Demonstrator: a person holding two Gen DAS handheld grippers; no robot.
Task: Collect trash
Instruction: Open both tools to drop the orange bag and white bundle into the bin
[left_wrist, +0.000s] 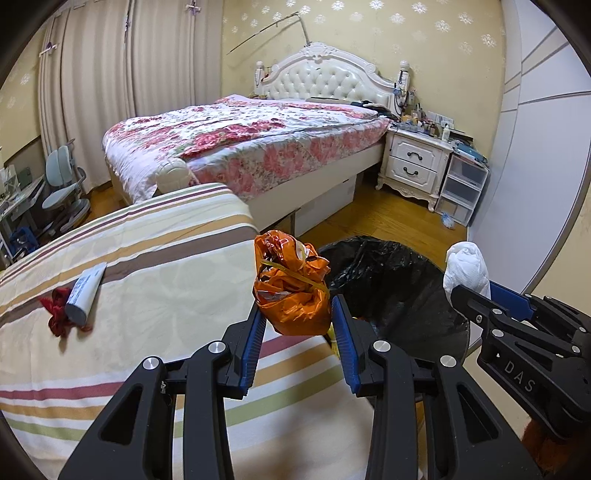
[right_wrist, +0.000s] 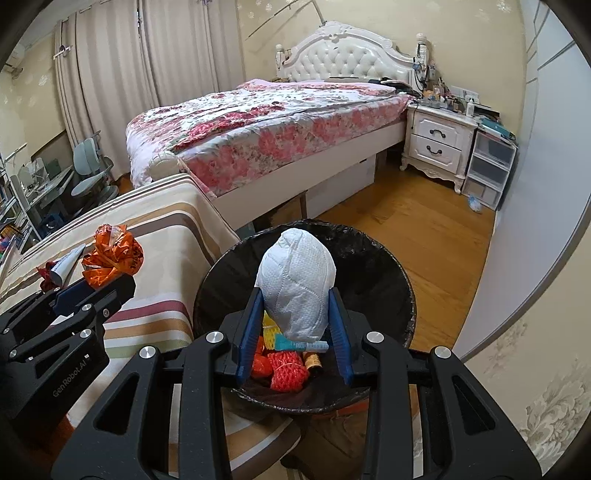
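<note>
Right tongs (right_wrist: 295, 295) clamping tissue wad (right_wrist: 295, 284), over bin (right_wrist: 391, 273)

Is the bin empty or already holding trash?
Holding trash. Inside the black-lined bin, the right wrist view shows red netting and other small scraps at the bottom, far from full.

Between the blue pads of my left hand-held gripper (left_wrist: 298, 314) sits a crumpled orange plastic bag (left_wrist: 291, 286), bunched into a lump and bound with a yellow rubber band. My right hand-held gripper (right_wrist: 294, 317) pinches a white wad of embossed tissue (right_wrist: 295, 284), egg-shaped and upright. Directly below and ahead of that wad is the trash bin with its black liner (right_wrist: 373, 280), holding red netting and other scraps. Off to the left of my left hand-held gripper, a grey-white tube (left_wrist: 84, 293) lies on a red scrap (left_wrist: 59, 314) on the striped bed.
</note>
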